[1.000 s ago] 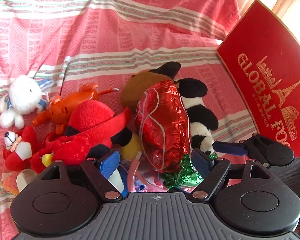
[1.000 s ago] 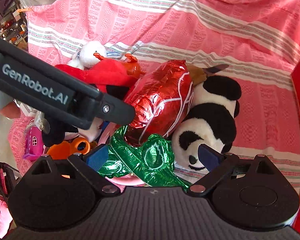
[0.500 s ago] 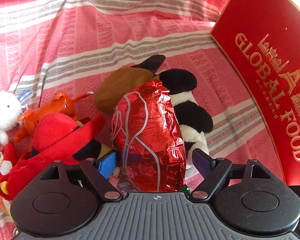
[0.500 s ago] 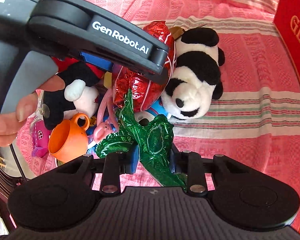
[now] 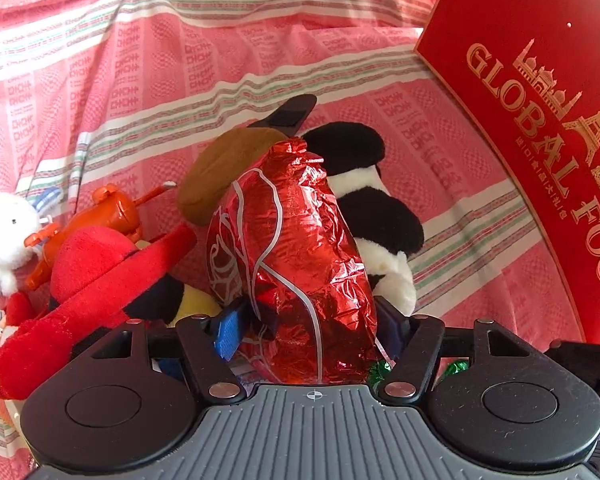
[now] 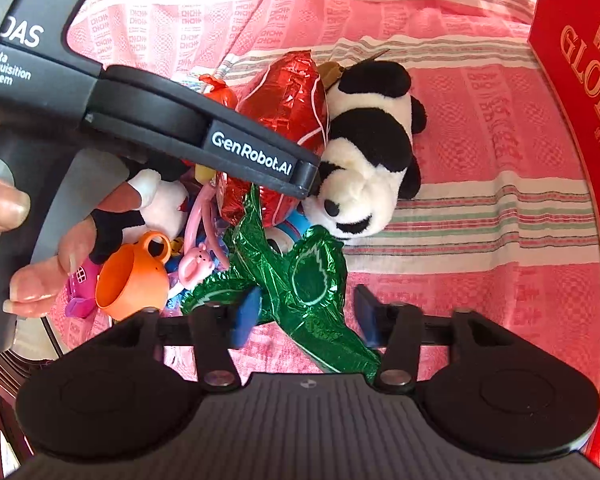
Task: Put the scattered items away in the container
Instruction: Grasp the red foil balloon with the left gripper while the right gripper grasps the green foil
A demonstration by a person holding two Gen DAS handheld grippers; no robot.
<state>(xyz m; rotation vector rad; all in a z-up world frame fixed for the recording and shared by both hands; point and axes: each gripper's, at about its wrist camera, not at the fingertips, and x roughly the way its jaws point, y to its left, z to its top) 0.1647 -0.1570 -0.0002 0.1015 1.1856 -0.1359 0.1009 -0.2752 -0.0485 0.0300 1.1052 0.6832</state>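
A pink striped cloth (image 5: pixel 148 92) covers the whole surface and carries a heap of toys. A large red box (image 5: pixel 540 128) with gold lettering reading "GLOBAL FOOD" stands tilted at the right edge of the cloth, well apart from the heap.

The landmark is a crinkled red foil balloon (image 5: pixel 296 256), standing on end in the middle of the heap. Touching its right side lies a black and white plush panda (image 6: pixel 364 152). Behind the balloon, a brown plush toy (image 5: pixel 224 176) leans against its top. To the balloon's left sprawls a red plush toy (image 5: pixel 100 276), with an orange plastic toy (image 5: pixel 100 216) behind that and a small white plush toy (image 5: pixel 4 236) further left.

Joined below the balloon is a green foil leaf (image 6: pixel 308 280), lying flat on the cloth. Left of the leaf sit an orange toy cup (image 6: pixel 132 280) and a small pink toy (image 6: pixel 196 264).

The left gripper (image 5: pixel 308 324) points steeply down. Its jaws are closing around the lower part of the red balloon, the blue pads touching the foil on both sides. A hand (image 6: pixel 16 240) grips its handle.

The right gripper (image 6: pixel 304 316) straddles the green leaf. Its jaws are opening, with the foil between them and the pads off it.
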